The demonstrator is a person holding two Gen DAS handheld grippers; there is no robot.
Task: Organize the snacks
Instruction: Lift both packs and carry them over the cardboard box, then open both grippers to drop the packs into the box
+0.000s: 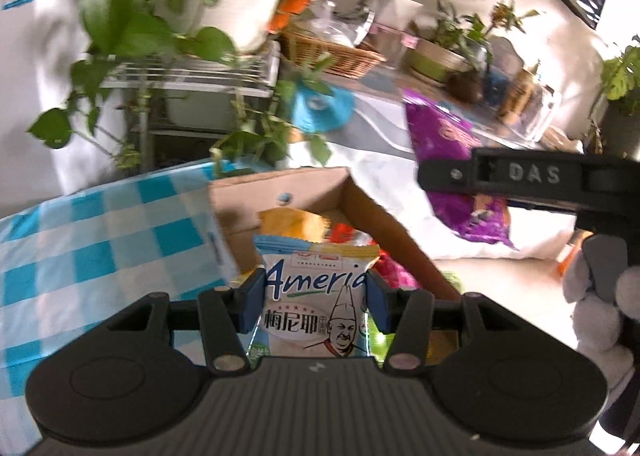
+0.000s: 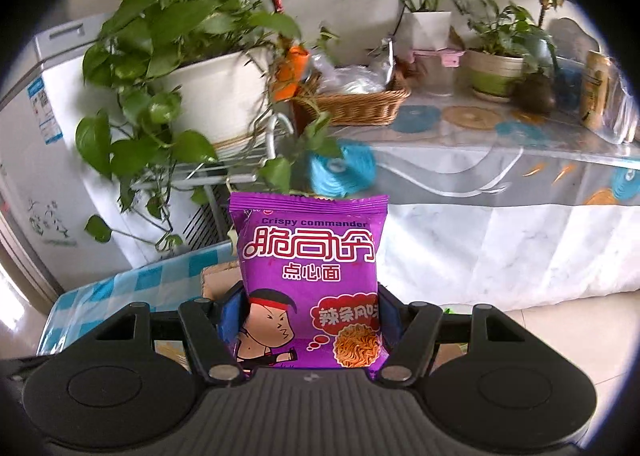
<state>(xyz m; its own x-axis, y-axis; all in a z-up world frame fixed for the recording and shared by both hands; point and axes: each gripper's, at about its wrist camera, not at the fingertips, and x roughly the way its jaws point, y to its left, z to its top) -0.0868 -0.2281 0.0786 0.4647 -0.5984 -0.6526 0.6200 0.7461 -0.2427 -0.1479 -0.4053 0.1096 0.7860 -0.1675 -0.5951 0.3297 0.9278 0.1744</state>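
My left gripper (image 1: 316,302) is shut on a white and blue "Ameria" snack packet (image 1: 316,296), held upright above an open cardboard box (image 1: 304,187) with several snack packets inside. My right gripper (image 2: 308,324) is shut on a purple "Crispy commander" noodle snack bag (image 2: 310,276), held upright. In the left wrist view the purple bag (image 1: 444,143) and the right gripper's black body (image 1: 520,175) show at the right, above and beyond the box.
A blue and white checked cloth (image 1: 92,240) lies left of the box. Behind stand a metal rack with a potted trailing plant (image 2: 192,67), a long table with a patterned cover (image 2: 500,159), a wicker basket (image 2: 360,103) and more pots. Tiled floor (image 1: 500,296) lies to the right.
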